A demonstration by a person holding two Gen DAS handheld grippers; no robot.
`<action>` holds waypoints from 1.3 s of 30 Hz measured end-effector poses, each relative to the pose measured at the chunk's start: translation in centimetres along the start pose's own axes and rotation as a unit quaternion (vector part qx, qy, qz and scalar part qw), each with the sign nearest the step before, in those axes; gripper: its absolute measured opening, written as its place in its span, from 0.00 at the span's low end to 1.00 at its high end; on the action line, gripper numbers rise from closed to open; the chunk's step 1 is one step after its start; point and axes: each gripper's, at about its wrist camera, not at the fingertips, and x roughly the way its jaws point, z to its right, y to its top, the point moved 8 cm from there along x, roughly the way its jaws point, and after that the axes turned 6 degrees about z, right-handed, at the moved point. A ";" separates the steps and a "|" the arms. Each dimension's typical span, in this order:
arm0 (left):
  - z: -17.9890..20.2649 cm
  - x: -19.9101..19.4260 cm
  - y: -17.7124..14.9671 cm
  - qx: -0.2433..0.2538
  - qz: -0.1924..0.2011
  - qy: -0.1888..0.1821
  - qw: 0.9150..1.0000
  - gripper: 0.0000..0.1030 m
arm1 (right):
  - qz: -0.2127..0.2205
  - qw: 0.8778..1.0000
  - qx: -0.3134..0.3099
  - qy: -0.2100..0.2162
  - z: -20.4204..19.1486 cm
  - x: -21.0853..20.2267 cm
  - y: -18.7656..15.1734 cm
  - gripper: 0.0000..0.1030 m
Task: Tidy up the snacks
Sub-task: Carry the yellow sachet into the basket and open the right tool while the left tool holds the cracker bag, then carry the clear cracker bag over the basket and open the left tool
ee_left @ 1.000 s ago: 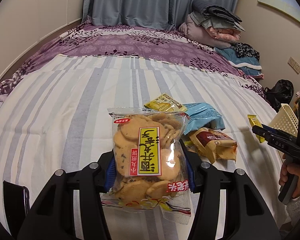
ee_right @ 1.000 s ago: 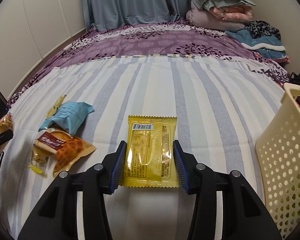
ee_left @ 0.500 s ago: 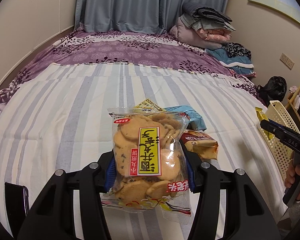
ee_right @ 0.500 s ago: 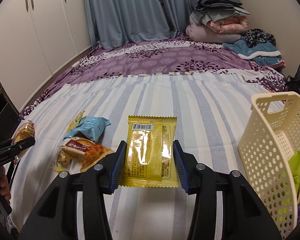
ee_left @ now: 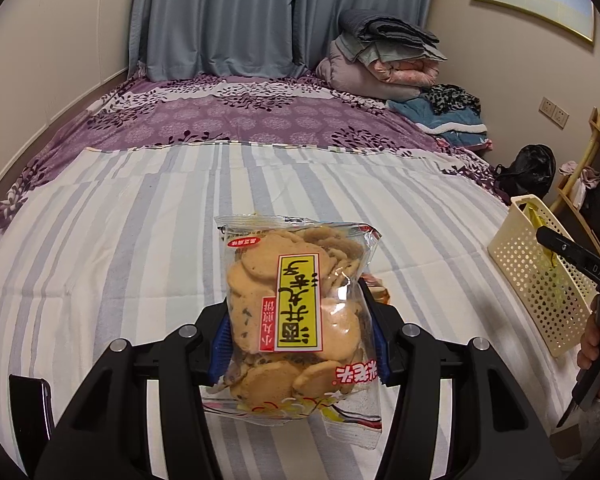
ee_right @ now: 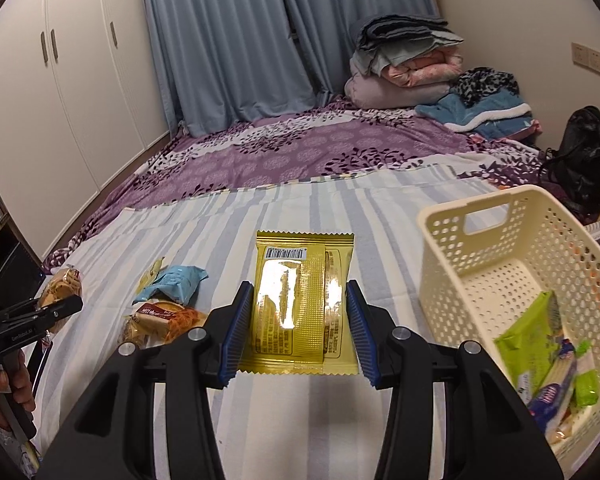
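My left gripper (ee_left: 300, 340) is shut on a clear bag of round crackers (ee_left: 296, 312) with a yellow label, held above the striped bed. My right gripper (ee_right: 298, 328) is shut on a flat gold snack packet (ee_right: 302, 300), held left of a cream perforated basket (ee_right: 452, 240). The basket holds a green packet (ee_right: 528, 340) and several small snacks. The basket also shows in the left wrist view (ee_left: 536, 280) at the right, with the right gripper over it. A blue packet (ee_right: 172, 286) and an orange-brown packet (ee_right: 160, 318) lie on the bed at the left.
The striped sheet (ee_left: 140, 240) covers the near bed, a purple floral cover (ee_right: 300, 152) the far part. Folded quilts (ee_right: 404, 68) are piled by the curtain. White wardrobes (ee_right: 60, 80) stand at the left. A black bag (ee_right: 580, 152) sits beside the bed.
Both grippers have risen and swung right with their packets held. The basket has come fully into the right wrist view, and the loose snacks have slid left and lower.
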 end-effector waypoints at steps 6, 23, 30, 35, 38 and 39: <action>1.8 -0.5 0.4 0.015 0.005 -0.009 1.000 0.53 | 0.021 0.999 0.018 -0.024 3.3 -2.6 0.5 0.45; 8.7 -1.0 1.8 0.070 0.012 -0.041 0.997 0.53 | 0.053 0.988 0.101 -0.103 14.5 -6.9 0.3 0.46; 11.3 -1.1 2.2 0.089 0.013 -0.051 0.995 0.53 | 0.050 0.985 0.128 -0.107 16.8 -7.0 -0.3 0.69; 13.2 -1.0 2.2 0.104 0.011 -0.061 0.993 0.53 | 0.050 0.983 0.137 -0.109 17.6 -7.4 -1.0 0.69; 14.3 -0.8 2.1 0.111 0.009 -0.068 0.991 0.53 | 0.052 0.982 0.142 -0.111 18.0 -7.9 -1.4 0.69; 14.6 -0.7 2.1 0.114 0.008 -0.070 0.991 0.53 | 0.052 0.982 0.143 -0.112 18.1 -7.9 -1.4 0.69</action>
